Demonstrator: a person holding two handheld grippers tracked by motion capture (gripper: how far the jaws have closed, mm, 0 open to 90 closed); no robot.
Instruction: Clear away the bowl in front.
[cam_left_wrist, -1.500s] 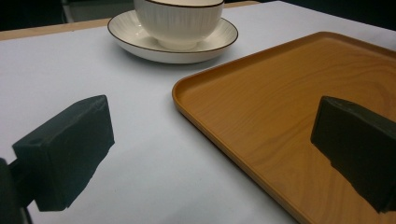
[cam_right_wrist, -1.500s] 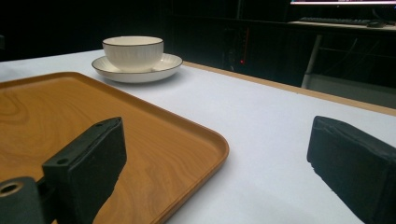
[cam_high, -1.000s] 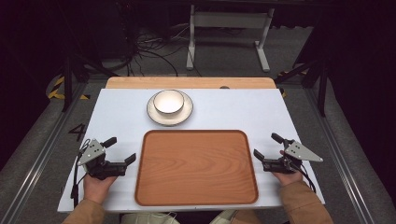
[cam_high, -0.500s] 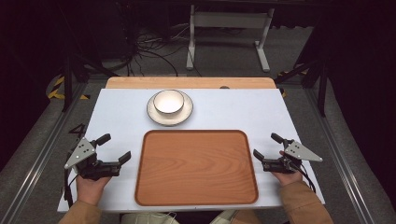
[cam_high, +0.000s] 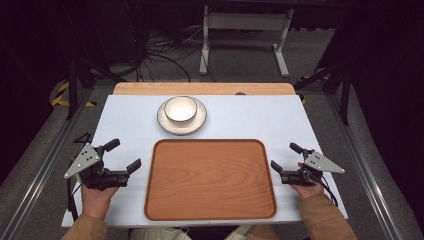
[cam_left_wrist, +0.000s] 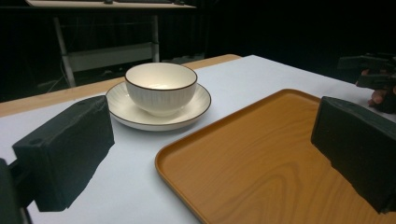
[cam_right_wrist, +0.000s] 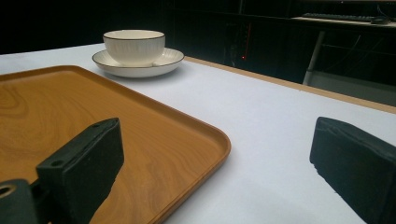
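A wooden tray is seen lying flat on a white table, at the edge nearest the person, with nothing resting on it. Just beyond the tray's far edge, a white bowl with a thin dark rim is set upright on a matching saucer; bowl and saucer stand apart from the tray, a strip of bare table between them.

The left gripper is held in the person's left hand just beside the tray's left edge, its jaws spread wide and nothing caught between them. In the left gripper view the two black jaws are seen well apart, with the tray's near corner and the bowl framed in the gap. The grey plate on top of this gripper is tilted outward, away from the tray.

The right gripper is held just beside the tray's right edge, likewise released, its jaws parted and empty. In the right gripper view one jaw is seen over the tray's rim and the other over bare table, with the bowl and saucer well beyond.

Neither gripper is touching the tray, the bowl or the saucer.
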